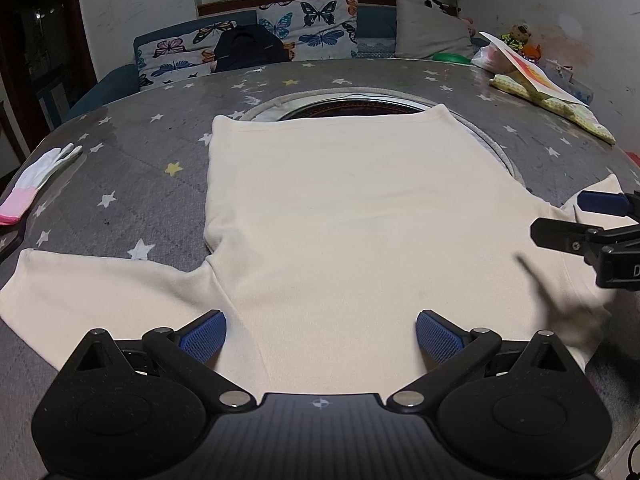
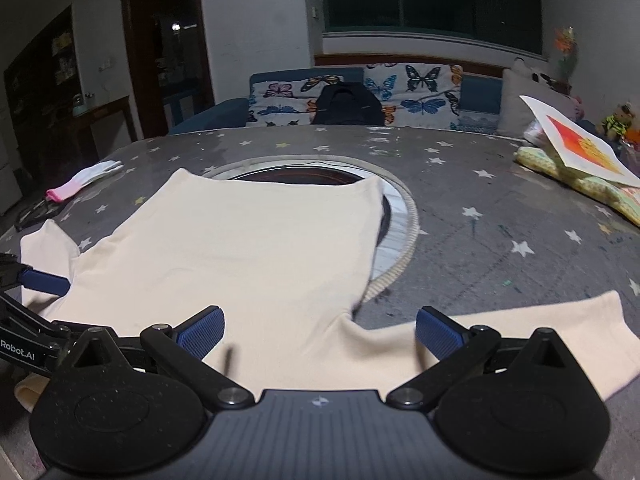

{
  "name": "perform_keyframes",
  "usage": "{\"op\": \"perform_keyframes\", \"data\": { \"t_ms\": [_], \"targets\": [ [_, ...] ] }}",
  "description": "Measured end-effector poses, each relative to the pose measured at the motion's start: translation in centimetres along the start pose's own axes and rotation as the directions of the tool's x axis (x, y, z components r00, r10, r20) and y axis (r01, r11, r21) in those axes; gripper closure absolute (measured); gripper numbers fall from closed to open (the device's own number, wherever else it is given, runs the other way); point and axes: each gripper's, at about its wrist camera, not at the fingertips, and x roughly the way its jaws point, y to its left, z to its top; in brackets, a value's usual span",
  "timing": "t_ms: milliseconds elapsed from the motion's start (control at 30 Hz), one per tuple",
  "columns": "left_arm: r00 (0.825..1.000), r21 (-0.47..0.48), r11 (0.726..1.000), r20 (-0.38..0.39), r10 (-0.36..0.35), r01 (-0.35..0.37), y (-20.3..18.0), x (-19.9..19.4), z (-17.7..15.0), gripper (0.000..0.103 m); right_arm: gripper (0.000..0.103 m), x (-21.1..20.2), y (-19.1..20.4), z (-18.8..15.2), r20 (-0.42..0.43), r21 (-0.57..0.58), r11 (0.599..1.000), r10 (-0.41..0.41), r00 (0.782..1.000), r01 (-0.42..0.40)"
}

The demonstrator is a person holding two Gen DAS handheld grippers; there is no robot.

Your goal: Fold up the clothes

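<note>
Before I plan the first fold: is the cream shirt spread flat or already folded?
Spread flat: the cream shirt lies open on the table, both sleeves out sideways, no layer doubled over.

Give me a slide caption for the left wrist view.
Open left gripper poised over a cream shirt spread flat on the star-print table.

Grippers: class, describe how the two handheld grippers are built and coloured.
The left gripper and right gripper match: black linkage arms with silver pivot pins, ribbed black body bearing a small crosshair mark, and blue textured pads. White lettering shows on each gripper's side. No cables or sleeves are visible.
</note>
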Motion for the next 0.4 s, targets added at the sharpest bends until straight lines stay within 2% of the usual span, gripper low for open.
{"op": "perform_keyframes", "data": {
  "t_ms": [400],
  "targets": [
    [1.000, -0.009, 1.000, 0.002, 0.003, -0.003, 0.0, 0.0, 0.0, 0.000, 0.000, -0.9, -1.9, -0.7, 0.014, 0.069, 0.996, -0.048, 0.999, 0.047]
  ]
}}
